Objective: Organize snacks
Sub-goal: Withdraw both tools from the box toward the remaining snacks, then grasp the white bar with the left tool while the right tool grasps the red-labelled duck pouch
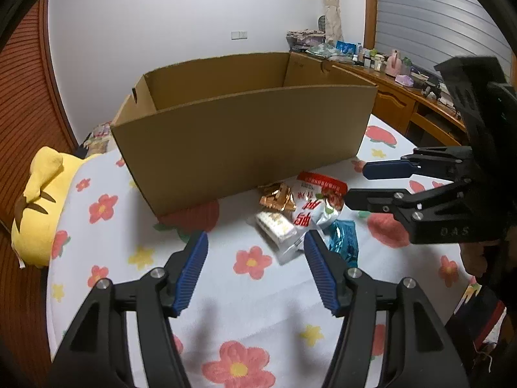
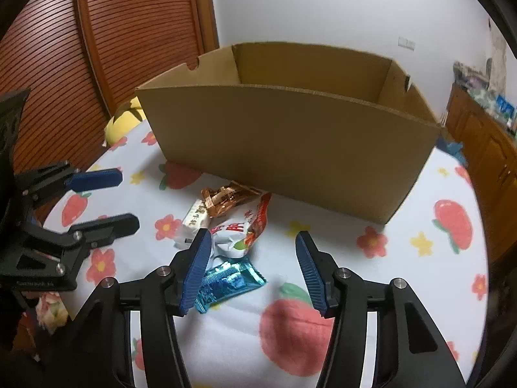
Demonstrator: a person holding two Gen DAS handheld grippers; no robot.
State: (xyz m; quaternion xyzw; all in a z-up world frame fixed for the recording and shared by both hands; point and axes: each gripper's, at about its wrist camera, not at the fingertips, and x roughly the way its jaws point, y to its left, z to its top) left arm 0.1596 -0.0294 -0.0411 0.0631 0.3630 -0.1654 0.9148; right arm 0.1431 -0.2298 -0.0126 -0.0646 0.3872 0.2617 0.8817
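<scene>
My left gripper and right gripper both hover with jaws spread wide, nothing between them.

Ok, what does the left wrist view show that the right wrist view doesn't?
Only the left wrist view shows the cluttered desk and grey blind. Only the right wrist view shows the louvered wooden door full on. Both share the open cardboard box, the snack pile with the blue packet, the yellow plush, and both open grippers: left, right.
</scene>
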